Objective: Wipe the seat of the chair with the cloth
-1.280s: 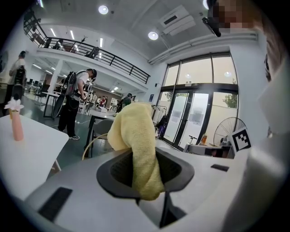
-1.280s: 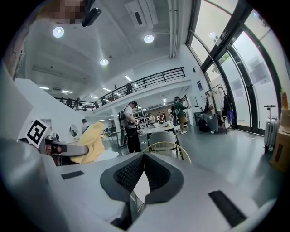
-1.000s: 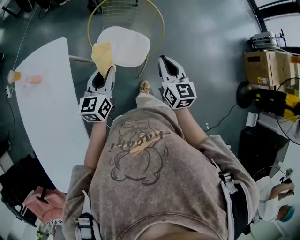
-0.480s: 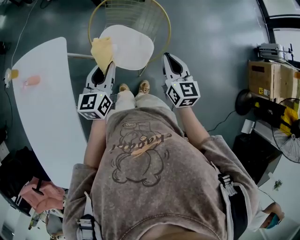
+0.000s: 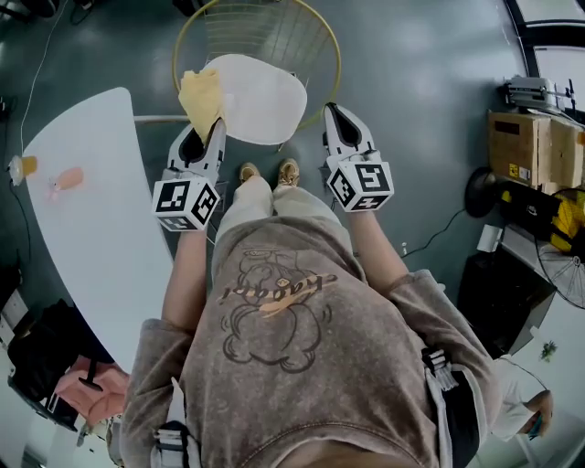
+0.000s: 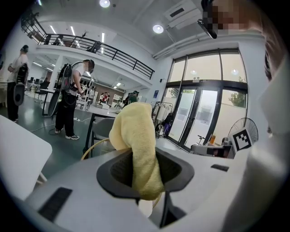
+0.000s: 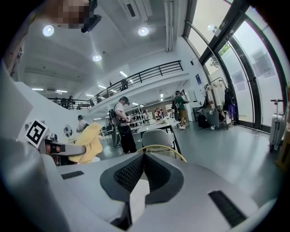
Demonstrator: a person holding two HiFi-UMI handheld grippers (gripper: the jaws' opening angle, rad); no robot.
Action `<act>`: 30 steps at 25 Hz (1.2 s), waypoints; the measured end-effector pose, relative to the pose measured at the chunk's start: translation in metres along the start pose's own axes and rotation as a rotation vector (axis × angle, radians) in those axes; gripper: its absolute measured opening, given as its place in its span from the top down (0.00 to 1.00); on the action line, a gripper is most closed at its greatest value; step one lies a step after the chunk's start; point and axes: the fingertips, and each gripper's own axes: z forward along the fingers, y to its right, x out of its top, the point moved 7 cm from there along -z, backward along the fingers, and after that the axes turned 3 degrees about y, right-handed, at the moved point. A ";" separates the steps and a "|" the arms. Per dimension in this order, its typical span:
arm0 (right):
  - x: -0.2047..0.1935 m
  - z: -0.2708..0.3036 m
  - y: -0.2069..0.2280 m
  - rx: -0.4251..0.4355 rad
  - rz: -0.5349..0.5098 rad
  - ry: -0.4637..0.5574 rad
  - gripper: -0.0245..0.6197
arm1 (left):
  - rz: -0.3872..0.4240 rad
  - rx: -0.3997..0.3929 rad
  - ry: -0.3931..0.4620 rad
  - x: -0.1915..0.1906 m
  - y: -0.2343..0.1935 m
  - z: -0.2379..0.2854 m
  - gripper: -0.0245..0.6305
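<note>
Left gripper: your left gripper (image 6: 144, 174) is clenched on a soft yellow cloth (image 6: 135, 136), which bulges out past the jaws.
Right gripper: your right gripper (image 7: 143, 159) has its jaws pressed together with nothing between them, near the right side of the seat.
Cloth: over the left edge of the white rounded seat (image 5: 265, 87) of the gold wire-frame chair (image 5: 265, 27); contact cannot be told.
Table: a white curved table (image 5: 82, 210) stands left of the chair.
Writing: black-and-white square markers on each marker cube (image 5: 186, 203); the cursive print on your brown sweatshirt (image 5: 292, 347) cannot be read.
</note>
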 end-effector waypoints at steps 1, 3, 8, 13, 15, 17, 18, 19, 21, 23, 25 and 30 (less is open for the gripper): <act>-0.001 0.002 0.000 -0.010 0.001 0.003 0.92 | -0.001 -0.005 -0.005 -0.001 -0.004 0.002 0.79; -0.005 0.009 0.004 -0.025 -0.002 0.007 0.92 | -0.007 -0.013 -0.013 -0.006 -0.013 0.012 0.79; -0.028 0.030 0.022 -0.053 -0.008 0.006 0.92 | -0.031 -0.020 -0.021 -0.031 -0.036 0.039 0.79; -0.048 0.053 0.029 -0.046 -0.008 -0.003 0.92 | -0.032 -0.037 -0.039 -0.056 -0.056 0.063 0.79; -0.057 0.065 0.031 -0.038 -0.012 -0.011 0.92 | -0.026 -0.042 -0.044 -0.063 -0.062 0.075 0.79; -0.066 0.078 0.032 -0.034 -0.016 -0.016 0.92 | -0.028 -0.045 -0.048 -0.073 -0.066 0.086 0.79; -0.071 0.083 0.032 -0.033 -0.014 -0.018 0.92 | -0.033 -0.046 -0.051 -0.079 -0.068 0.091 0.79; -0.076 0.089 0.033 -0.033 -0.010 -0.018 0.92 | -0.040 -0.046 -0.053 -0.086 -0.070 0.095 0.79; -0.085 0.099 0.035 -0.033 -0.003 -0.014 0.92 | -0.054 -0.047 -0.054 -0.097 -0.075 0.103 0.79; -0.091 0.108 0.037 -0.033 0.003 -0.004 0.92 | -0.071 -0.048 -0.051 -0.107 -0.083 0.111 0.79; -0.099 0.113 0.041 -0.038 0.011 -0.001 0.92 | -0.077 -0.048 -0.058 -0.118 -0.091 0.120 0.79; -0.119 0.127 0.050 -0.028 0.010 -0.027 0.92 | -0.075 -0.050 -0.082 -0.138 -0.104 0.143 0.79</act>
